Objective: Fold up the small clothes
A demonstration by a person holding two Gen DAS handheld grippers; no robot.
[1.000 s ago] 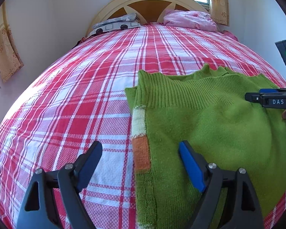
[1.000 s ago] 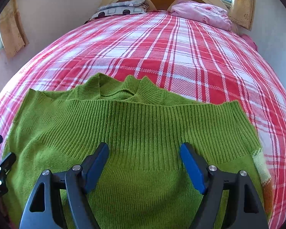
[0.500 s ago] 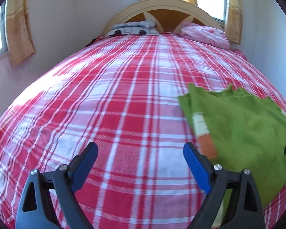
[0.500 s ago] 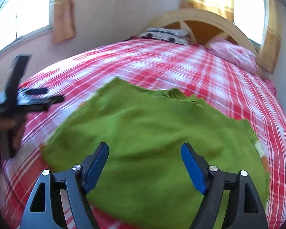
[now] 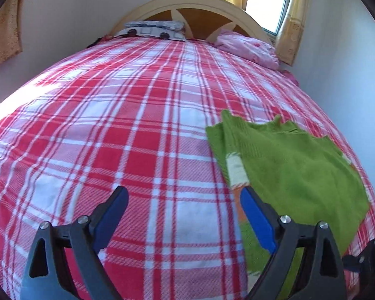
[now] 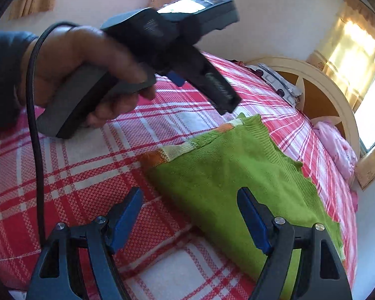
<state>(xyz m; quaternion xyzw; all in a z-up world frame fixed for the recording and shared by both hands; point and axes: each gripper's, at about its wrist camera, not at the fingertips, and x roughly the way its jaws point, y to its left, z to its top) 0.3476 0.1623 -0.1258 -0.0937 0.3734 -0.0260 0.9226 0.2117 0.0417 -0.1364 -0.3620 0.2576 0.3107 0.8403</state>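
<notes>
Green knit sweater point(image 5: 295, 172) lies folded flat on the bed point(image 5: 127, 130), toward the bed's right edge, nearer the foot than the headboard point(image 5: 187, 12). Cream and orange patches show along its left edge, ribbed hem edge faces the headboard.

Left hand-held gripper point(image 5: 183, 216): jaws spread wide, nothing between them, over bare plaid cover just left of the sweater; its right finger point(image 5: 256, 221) overlaps the sweater's left edge in view, contact cannot be told.

Right hand-held gripper point(image 6: 191, 218): jaws wide apart, holding nothing, hovering at the sweater's near-left edge; left finger over plaid, right finger over green knit.

In the right wrist view the person's left hand point(image 6: 87, 75) grips the left gripper's handle above the bed, black cable point(image 6: 35, 135) trailing down from it.

At the headboard end: a grey patterned pillow point(image 5: 153, 28) and a pink pillow point(image 5: 250, 48). Yellow curtains point(image 5: 290, 17) at the window in the right corner.
</notes>
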